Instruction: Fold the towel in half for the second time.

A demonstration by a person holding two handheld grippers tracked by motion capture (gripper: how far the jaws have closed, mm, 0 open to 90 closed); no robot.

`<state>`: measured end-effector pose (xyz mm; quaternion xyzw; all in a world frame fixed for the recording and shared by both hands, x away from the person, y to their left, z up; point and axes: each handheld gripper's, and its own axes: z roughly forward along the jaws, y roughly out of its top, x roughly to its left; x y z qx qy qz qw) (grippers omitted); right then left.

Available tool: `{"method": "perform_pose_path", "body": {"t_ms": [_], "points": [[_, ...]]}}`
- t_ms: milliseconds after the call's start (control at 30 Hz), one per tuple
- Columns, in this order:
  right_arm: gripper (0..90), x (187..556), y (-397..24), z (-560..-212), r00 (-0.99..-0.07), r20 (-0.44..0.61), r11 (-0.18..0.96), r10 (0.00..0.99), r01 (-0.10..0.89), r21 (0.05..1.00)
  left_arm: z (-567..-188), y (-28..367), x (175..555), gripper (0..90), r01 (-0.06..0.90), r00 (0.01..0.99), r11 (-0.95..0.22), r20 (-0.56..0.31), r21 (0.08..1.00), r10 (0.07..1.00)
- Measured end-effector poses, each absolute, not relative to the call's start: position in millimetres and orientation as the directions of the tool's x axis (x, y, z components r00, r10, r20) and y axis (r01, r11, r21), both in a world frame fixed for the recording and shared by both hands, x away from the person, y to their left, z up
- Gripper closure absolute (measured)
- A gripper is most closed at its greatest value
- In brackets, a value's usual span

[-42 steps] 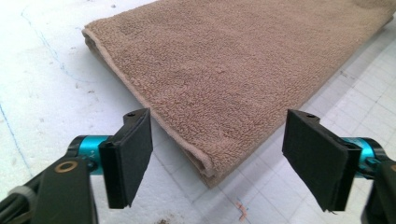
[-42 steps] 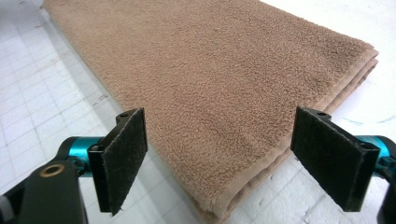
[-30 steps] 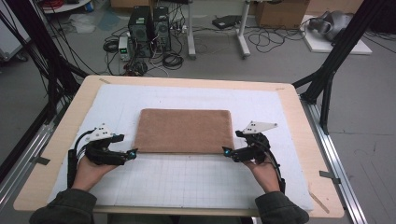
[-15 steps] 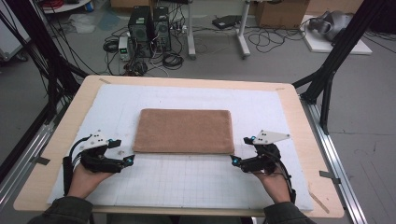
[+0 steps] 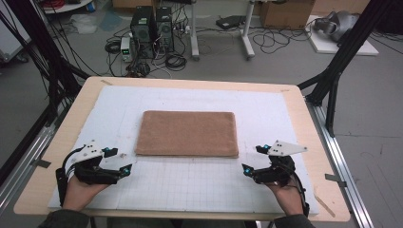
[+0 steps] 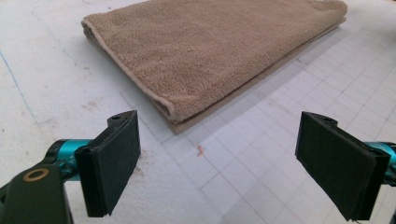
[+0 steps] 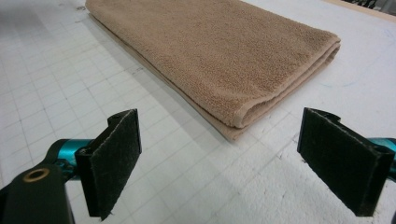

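The folded brown towel [image 5: 187, 134] is found lying flat and unheld, just ahead of the wide-open fingers of the left gripper [image 5: 121, 162] and right gripper [image 5: 253, 160], with folding judged complete.

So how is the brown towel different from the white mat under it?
The towel is brown and fluffy; the mat is white and flat. The towel is folded into layers and small; the mat lies in one sheet, covering most of the table. The mat has grid lines; the towel has none. Both are rectangles lying flat.
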<state>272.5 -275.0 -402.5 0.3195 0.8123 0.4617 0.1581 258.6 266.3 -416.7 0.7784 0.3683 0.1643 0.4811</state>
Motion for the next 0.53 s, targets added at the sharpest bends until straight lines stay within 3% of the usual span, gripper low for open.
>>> {"method": "perform_pose_path", "body": {"t_ms": [533], "points": [[12.7, 259.0, -281.7, -418.8, -0.733, 0.049, 0.349, 0.678, 0.38, 0.857, -420.2, 272.6, 244.1, 14.5, 0.412, 0.661, -0.254, -0.095, 0.875, 0.744]]}}
